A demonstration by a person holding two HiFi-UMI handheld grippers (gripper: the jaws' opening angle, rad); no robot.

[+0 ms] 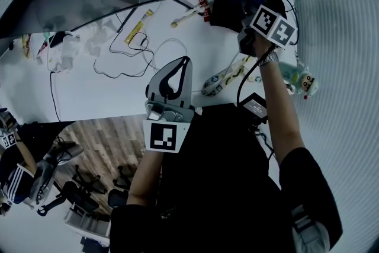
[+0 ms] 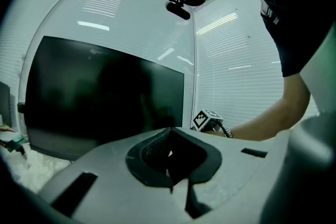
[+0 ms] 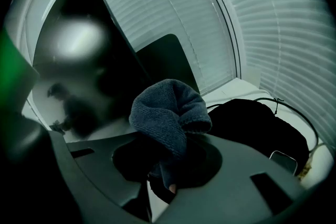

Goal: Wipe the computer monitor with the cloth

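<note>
Grey-blue cloth is bunched up in my right tool, which pinches it tight by its bottom fold. My left tool is pressed together with nothing in it, and it hangs over the near edge of the white worktop. The computer monitor stands along the far edge of the worktop, its long side running left to right. The cloth is up by the far right corner, close to the right end of the dark screen, though I cannot tell if it touches. From my right tool the screen lies to the left, and I see it from the side. My right hand is the nearer one, so I think I must turn the cloth left to face the glass.
</note>
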